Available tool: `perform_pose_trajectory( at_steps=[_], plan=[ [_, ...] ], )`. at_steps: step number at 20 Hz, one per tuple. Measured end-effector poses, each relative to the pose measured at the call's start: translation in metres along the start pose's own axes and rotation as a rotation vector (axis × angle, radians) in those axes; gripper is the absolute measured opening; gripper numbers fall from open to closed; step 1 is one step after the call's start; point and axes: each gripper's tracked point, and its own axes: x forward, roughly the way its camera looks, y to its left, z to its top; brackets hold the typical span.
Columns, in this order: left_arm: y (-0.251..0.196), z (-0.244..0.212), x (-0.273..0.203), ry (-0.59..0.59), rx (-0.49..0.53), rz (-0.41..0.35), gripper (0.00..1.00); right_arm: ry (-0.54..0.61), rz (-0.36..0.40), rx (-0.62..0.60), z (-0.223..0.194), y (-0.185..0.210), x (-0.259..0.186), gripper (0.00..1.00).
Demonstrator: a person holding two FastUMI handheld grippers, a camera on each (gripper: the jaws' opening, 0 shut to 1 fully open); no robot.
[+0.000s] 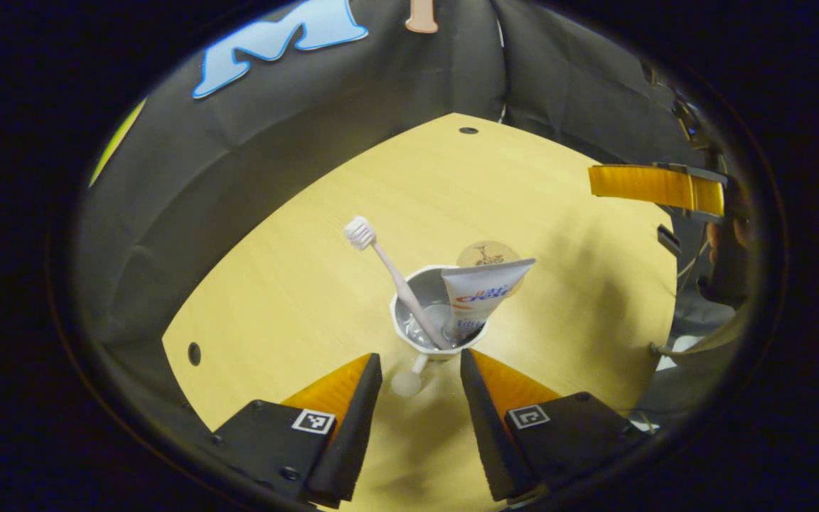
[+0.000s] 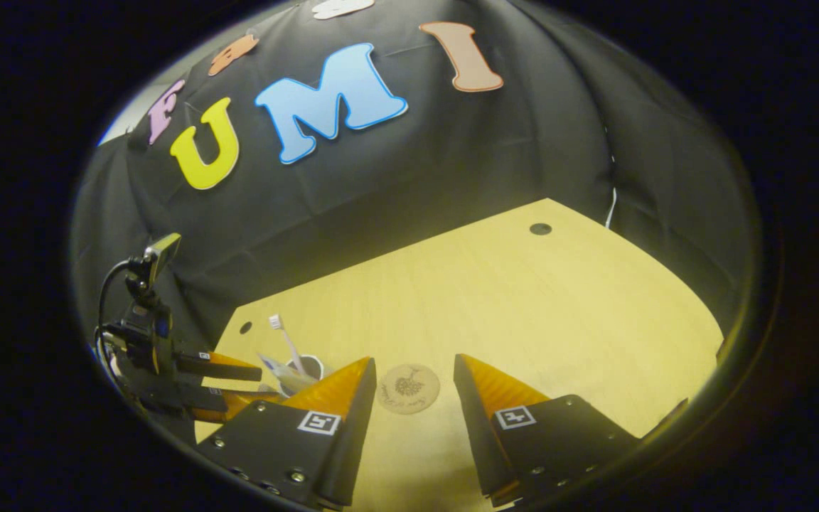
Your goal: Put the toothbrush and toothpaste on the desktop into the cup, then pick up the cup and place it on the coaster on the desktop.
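With the pale pink toothbrush (image 1: 388,267) and white toothpaste tube (image 1: 479,293) standing in the white handled cup (image 1: 432,311), apart from the round cork coaster (image 2: 408,388), the wide-open, empty left gripper (image 1: 420,387) should straddle the handle squarely before closing, while the right gripper (image 2: 409,387) hangs spread, holding nothing.

Both grippers (image 1: 420,370) (image 2: 411,373) — black screwed bodies, wedge jaws, square black-and-white marker tags.
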Motion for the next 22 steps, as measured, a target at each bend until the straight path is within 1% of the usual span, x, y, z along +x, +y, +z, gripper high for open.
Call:
perform_pose_trajectory(
  at_steps=[1, 2, 4, 6, 7, 8, 9, 10, 11, 12, 15, 16, 17, 18, 19, 21, 22],
  plan=[
    [0.004, -0.002, -0.001, 0.015, 0.043, -0.007, 0.61, 0.003, -0.008, 0.009, -0.001, -0.005, -0.001, 0.64],
    [0.008, -0.004, -0.002, 0.035, 0.092, -0.009, 0.73, 0.005, -0.014, 0.02, -0.003, -0.007, -0.001, 0.64],
    [0.014, -0.004, -0.001, 0.062, 0.167, -0.017, 0.73, 0.005, -0.028, 0.045, -0.005, -0.013, -0.003, 0.64],
    [0.017, -0.002, 0.0, 0.083, 0.212, -0.026, 0.73, 0.008, -0.045, 0.065, -0.009, -0.023, -0.006, 0.64],
    [0.018, -0.003, 0.003, 0.097, 0.23, -0.035, 0.85, 0.007, -0.053, 0.075, -0.011, -0.028, -0.008, 0.64],
    [0.02, -0.005, 0.005, 0.115, 0.246, -0.044, 0.73, 0.007, -0.063, 0.085, -0.013, -0.034, -0.009, 0.64],
    [0.023, -0.008, 0.005, 0.133, 0.259, -0.053, 0.85, 0.006, -0.073, 0.097, -0.015, -0.039, -0.011, 0.64],
    [0.025, -0.011, 0.009, 0.15, 0.271, -0.062, 0.73, 0.004, -0.083, 0.11, -0.016, -0.044, -0.012, 0.64],
    [0.023, -0.014, 0.015, 0.165, 0.283, -0.074, 0.85, 0.003, -0.094, 0.122, -0.018, -0.05, -0.014, 0.64],
    [0.021, -0.015, 0.018, 0.183, 0.296, -0.084, 0.73, 0.003, -0.104, 0.134, -0.019, -0.055, -0.014, 0.64],
    [0.018, -0.02, 0.031, 0.241, 0.309, -0.113, 0.73, 0.008, -0.132, 0.164, -0.027, -0.07, -0.023, 0.64],
    [0.016, -0.023, 0.034, 0.259, 0.309, -0.13, 0.61, 0.008, -0.14, 0.171, -0.028, -0.074, -0.025, 0.64],
    [0.016, -0.025, 0.036, 0.274, 0.313, -0.132, 0.73, 0.007, -0.147, 0.176, -0.03, -0.08, -0.027, 0.64],
    [0.017, -0.028, 0.038, 0.285, 0.316, -0.135, 0.78, 0.009, -0.153, 0.18, -0.033, -0.084, -0.028, 0.64],
    [0.016, -0.031, 0.039, 0.296, 0.315, -0.146, 0.77, 0.013, -0.156, 0.182, -0.034, -0.087, -0.029, 0.64],
    [0.023, -0.039, 0.04, 0.302, 0.305, -0.126, 0.47, 0.02, -0.16, 0.188, -0.038, -0.089, -0.028, 0.64],
    [0.021, -0.04, 0.039, 0.309, 0.303, -0.128, 0.31, 0.025, -0.16, 0.19, -0.039, -0.09, -0.028, 0.64]
  ],
)
